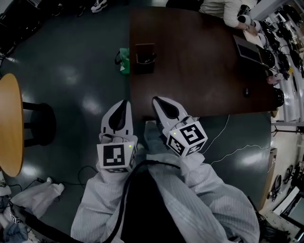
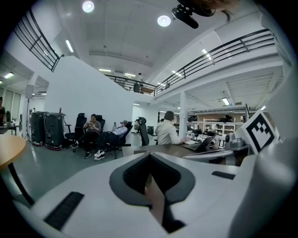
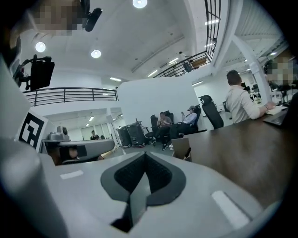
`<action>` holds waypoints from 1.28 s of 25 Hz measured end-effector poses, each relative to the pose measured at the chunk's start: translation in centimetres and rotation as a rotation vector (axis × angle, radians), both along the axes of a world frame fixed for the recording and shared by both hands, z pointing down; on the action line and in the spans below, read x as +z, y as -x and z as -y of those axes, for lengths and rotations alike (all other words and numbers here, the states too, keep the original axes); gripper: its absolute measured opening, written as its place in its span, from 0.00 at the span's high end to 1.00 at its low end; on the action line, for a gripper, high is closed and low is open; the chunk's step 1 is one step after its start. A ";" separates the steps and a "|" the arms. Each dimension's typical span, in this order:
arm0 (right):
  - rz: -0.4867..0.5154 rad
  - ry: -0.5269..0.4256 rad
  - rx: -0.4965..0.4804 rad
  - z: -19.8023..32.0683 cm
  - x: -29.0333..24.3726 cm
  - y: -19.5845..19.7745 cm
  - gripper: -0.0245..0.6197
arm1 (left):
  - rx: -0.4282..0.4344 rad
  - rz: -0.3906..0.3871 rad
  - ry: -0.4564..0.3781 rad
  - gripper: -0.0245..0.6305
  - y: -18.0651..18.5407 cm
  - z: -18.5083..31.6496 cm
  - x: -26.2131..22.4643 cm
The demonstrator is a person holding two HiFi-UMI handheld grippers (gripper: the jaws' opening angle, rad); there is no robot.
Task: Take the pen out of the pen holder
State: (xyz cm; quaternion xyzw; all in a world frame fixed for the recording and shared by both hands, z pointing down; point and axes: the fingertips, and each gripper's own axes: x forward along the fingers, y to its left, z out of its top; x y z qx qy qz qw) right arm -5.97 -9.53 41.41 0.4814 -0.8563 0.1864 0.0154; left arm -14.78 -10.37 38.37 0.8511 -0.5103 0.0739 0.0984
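Note:
A brown box-shaped pen holder stands near the left edge of the dark wooden table. Something dark sits in it; I cannot make out a pen. In the right gripper view the pen holder shows small beyond the jaws. Both grippers hang close to the person's body, well short of the holder. My left gripper is over the floor, jaws together and empty. My right gripper reaches the table's near edge, also shut with nothing held. The same closed jaws show in the left gripper and right gripper views.
A green object lies on the floor by the table's left edge. A round wooden table and black stool stand at left. A laptop and a seated person are at the table's far end. Cables cross the floor at right.

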 end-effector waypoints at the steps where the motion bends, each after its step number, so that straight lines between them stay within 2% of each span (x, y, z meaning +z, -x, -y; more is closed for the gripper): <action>1: 0.004 0.000 0.011 1.7 0.1 -0.8 0.96 | 0.013 0.004 -0.010 0.96 -0.7 1.6 -0.1; 5: -0.003 -0.008 0.028 8.5 -0.5 -3.6 0.96 | 0.022 0.016 -0.035 0.96 -3.2 8.1 -1.2; 9: -0.025 -0.008 0.017 13.0 -1.0 -6.1 0.96 | 0.003 -0.002 -0.053 0.96 -5.4 13.0 -2.8; 15: -0.036 0.035 0.020 17.8 -0.2 -6.8 0.96 | 0.002 -0.014 -0.020 0.96 -5.7 17.8 -1.5; 23: -0.059 0.111 0.065 21.3 3.0 -7.6 0.96 | 0.067 -0.015 0.028 0.96 -6.9 21.5 0.4; 29: -0.061 0.208 0.081 22.6 7.4 -7.7 0.90 | 0.110 -0.003 0.054 0.96 -7.5 21.7 1.8; 32: -0.069 0.236 0.085 23.4 9.1 -7.5 0.84 | 0.109 0.009 0.077 0.96 -6.9 21.7 2.5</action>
